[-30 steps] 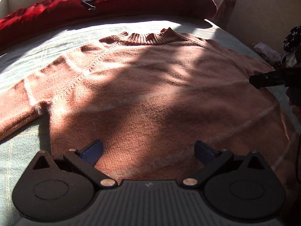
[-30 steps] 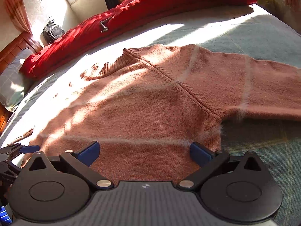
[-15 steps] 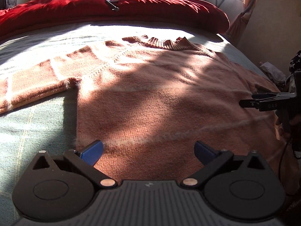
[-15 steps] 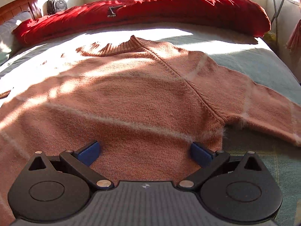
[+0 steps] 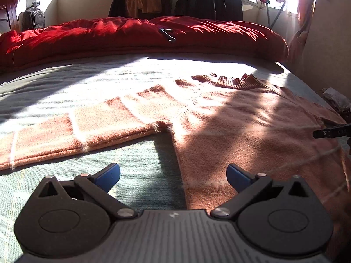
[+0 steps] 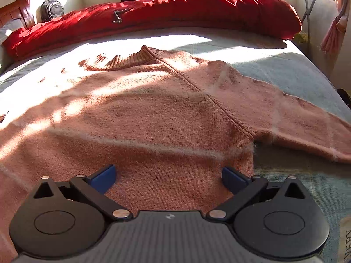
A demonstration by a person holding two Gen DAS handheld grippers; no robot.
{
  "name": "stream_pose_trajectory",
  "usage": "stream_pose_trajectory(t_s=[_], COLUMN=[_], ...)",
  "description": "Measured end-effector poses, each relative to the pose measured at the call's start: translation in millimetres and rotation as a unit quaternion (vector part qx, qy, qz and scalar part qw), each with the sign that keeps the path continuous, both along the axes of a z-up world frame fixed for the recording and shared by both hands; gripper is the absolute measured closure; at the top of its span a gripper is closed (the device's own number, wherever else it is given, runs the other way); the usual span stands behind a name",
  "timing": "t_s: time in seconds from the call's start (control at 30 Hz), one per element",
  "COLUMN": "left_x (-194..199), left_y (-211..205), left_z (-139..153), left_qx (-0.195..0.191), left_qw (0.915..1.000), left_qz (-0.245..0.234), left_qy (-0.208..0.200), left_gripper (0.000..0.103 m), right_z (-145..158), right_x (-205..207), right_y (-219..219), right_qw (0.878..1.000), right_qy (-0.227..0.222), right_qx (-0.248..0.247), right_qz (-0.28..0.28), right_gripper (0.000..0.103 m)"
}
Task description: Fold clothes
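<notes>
A salmon-pink knit sweater (image 5: 252, 127) with thin pale stripes lies flat on the bed, collar toward the far side, both sleeves spread out. My left gripper (image 5: 173, 175) is open above the sweater's lower left side edge, where the body meets the bedcover; the left sleeve (image 5: 76, 129) stretches away to the left. My right gripper (image 6: 169, 176) is open over the sweater (image 6: 142, 118) near its lower right side edge, below the armpit. The right sleeve (image 6: 296, 127) runs off to the right. A tip of the right gripper (image 5: 331, 131) shows at the left wrist view's right edge.
The bed has a pale green-grey cover (image 5: 76, 83). A red duvet (image 5: 131, 35) is bunched along the far side with a small metal piece (image 5: 167, 34) on it. Hanging clothes, a drying rack (image 5: 272, 6) and a backpack (image 5: 33, 18) stand beyond.
Both grippers have swung outward: the left view has shifted left to the sweater's left side edge and sleeve, the right view has shifted right toward the right armpit. Both stay open.
</notes>
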State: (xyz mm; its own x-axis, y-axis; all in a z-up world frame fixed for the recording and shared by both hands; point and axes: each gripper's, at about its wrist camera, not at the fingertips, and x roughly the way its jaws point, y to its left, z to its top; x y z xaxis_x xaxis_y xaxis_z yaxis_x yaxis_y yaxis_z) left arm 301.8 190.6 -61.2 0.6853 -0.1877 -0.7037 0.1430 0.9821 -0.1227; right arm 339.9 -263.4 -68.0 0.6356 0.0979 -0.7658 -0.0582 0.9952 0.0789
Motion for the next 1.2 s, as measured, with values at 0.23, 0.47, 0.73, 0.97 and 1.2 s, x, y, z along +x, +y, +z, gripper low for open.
stream_pose_trajectory(t_s=[0.23, 0.47, 0.73, 0.97, 1.2], left_x=[43.6, 59.0, 42.6, 69.0, 66.9], left_y=[102.4, 160.8, 187.5, 232.4, 233.5], left_z=[-1.6, -21.7, -21.9, -16.1, -30.3], left_qx=[0.029, -0.011, -0.044, -0.102, -0.064], left_qw=[0.9918, 0.9817, 0.9776, 0.9620, 0.9588], left_qz=[0.122, 0.188, 0.205, 0.251, 0.277], left_qy=[-0.024, -0.027, -0.024, -0.033, -0.002], left_gripper=[0.001, 0.001, 0.001, 0.001, 0.001], right_z=[31.3, 59.5, 72.3, 69.9, 71.7], right_x=[-27.0, -42.4, -44.5, -49.7, -51.1], right_y=[-8.7, -9.4, 12.5, 15.1, 9.5], right_qw=[0.998, 0.996, 0.996, 0.996, 0.995], right_qy=[-0.018, -0.037, -0.045, -0.041, -0.046], right_qx=[0.015, -0.025, -0.045, -0.041, -0.041], right_qz=[-0.057, -0.083, -0.063, -0.063, -0.074], right_gripper=[0.000, 0.000, 0.000, 0.000, 0.000])
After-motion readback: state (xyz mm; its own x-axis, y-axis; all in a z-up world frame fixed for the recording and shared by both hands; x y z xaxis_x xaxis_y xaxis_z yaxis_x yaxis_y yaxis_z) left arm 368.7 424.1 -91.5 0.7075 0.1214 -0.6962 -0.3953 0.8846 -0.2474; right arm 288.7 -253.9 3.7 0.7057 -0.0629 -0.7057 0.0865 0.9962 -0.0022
